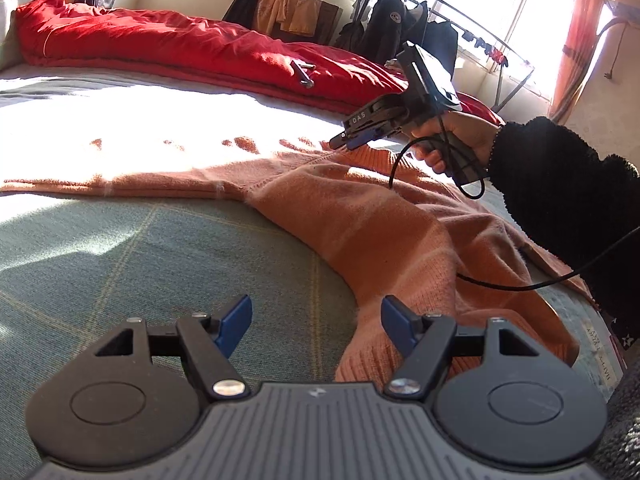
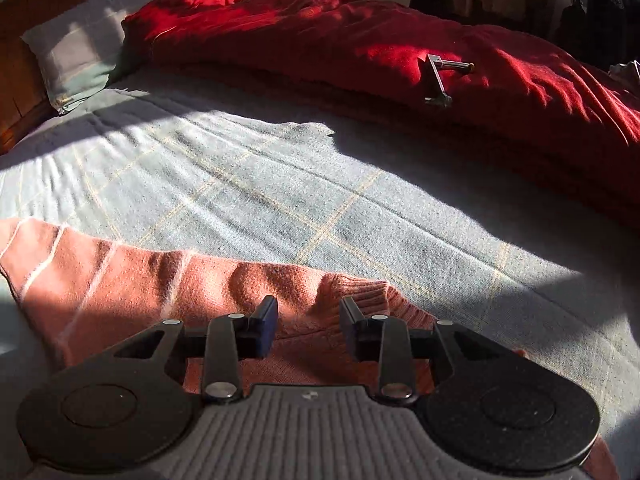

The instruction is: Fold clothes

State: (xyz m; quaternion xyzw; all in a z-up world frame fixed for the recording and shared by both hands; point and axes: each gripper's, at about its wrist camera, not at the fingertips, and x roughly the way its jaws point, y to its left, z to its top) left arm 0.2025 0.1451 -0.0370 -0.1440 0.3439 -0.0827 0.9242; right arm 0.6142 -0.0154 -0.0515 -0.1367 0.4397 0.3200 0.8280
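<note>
**Soft orange knit spread on the bed, both claws empty**

The salmon-orange knitted sweater with thin pale stripes (image 1: 360,216) lies spread across the grey-green checked bed cover (image 1: 120,248), on the near side of the bed, with one sleeve reaching away to the left into the bright sun patch. It looks light, thick and limp: a wool-like knit that will sag and stretch when lifted and will not hold a crease by itself. The fuzzy surface should grip well under the pads, so slipping seems unlikely; dragging one layer off another is the likelier trouble. The firmest places to take hold are probably the ribbed edges, such as the ribbed band (image 2: 360,292) lying just ahead of the right claw.

The left gripper (image 1: 316,322) has its blue fingers spread wide and holds nothing; its right finger (image 1: 394,326) hangs over the near edge of the knit, though contact cannot be judged. The right gripper (image 2: 308,320) stands at a middling gap, low over the ribbed part, with nothing between its fingers. A long crumpled red quilt (image 2: 360,40) lies along the far side of the bed.
</note>
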